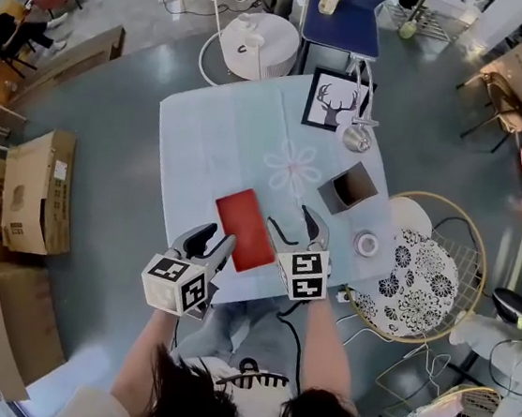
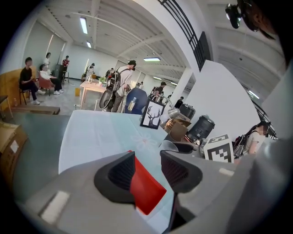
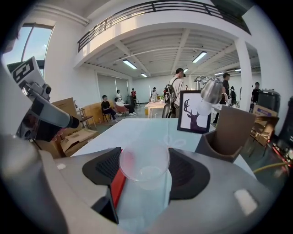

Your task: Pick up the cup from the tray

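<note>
The right gripper [image 3: 145, 170] pinches a clear plastic cup [image 3: 143, 176], one dark pad against each side of its wall. The cup stands upright, just off the right edge of the red tray [image 1: 245, 229]. A strip of the tray shows red past the cup's left side (whether the cup's base touches the cloth cannot be told). From the head view, the right gripper [image 1: 290, 221] reaches in from the tray's near right corner.

The left gripper [image 2: 147, 167] has its jaws spread with nothing between them, and only the tray shows beyond the gap. It hovers at the tray's near left corner. The tray lies flat on the pale blue tablecloth [image 1: 213, 140]. A brown open box [image 1: 349, 187] stands beyond the tray to its right, and a framed deer picture [image 1: 336, 101] stands farther off the same way.
</note>
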A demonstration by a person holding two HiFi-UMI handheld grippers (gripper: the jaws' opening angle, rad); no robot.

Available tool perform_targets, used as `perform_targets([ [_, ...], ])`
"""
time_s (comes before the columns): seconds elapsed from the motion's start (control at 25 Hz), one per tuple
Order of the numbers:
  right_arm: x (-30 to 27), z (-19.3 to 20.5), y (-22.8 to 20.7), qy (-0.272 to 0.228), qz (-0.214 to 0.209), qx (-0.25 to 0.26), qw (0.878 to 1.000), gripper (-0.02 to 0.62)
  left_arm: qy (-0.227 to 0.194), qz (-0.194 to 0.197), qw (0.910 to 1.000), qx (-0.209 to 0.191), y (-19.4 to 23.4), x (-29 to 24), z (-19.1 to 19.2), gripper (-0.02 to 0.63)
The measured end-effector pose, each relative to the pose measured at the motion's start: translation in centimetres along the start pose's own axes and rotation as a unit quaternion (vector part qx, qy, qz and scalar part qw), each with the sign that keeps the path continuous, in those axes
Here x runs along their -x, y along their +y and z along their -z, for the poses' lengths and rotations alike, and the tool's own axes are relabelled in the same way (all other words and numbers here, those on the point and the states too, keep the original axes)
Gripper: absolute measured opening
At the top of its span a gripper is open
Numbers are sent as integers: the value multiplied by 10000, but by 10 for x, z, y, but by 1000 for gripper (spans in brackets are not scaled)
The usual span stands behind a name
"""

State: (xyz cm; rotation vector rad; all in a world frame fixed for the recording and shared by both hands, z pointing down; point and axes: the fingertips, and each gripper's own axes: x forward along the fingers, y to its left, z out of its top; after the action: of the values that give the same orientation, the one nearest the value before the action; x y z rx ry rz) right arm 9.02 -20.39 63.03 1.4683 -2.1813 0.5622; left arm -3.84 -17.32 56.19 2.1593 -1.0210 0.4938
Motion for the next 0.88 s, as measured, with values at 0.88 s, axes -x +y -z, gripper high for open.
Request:
perform_targets([
  [0.88, -10, 29, -38, 56, 256, -367, 9990, 353, 102, -161, 9997, 134, 3, -31, 9, 173],
])
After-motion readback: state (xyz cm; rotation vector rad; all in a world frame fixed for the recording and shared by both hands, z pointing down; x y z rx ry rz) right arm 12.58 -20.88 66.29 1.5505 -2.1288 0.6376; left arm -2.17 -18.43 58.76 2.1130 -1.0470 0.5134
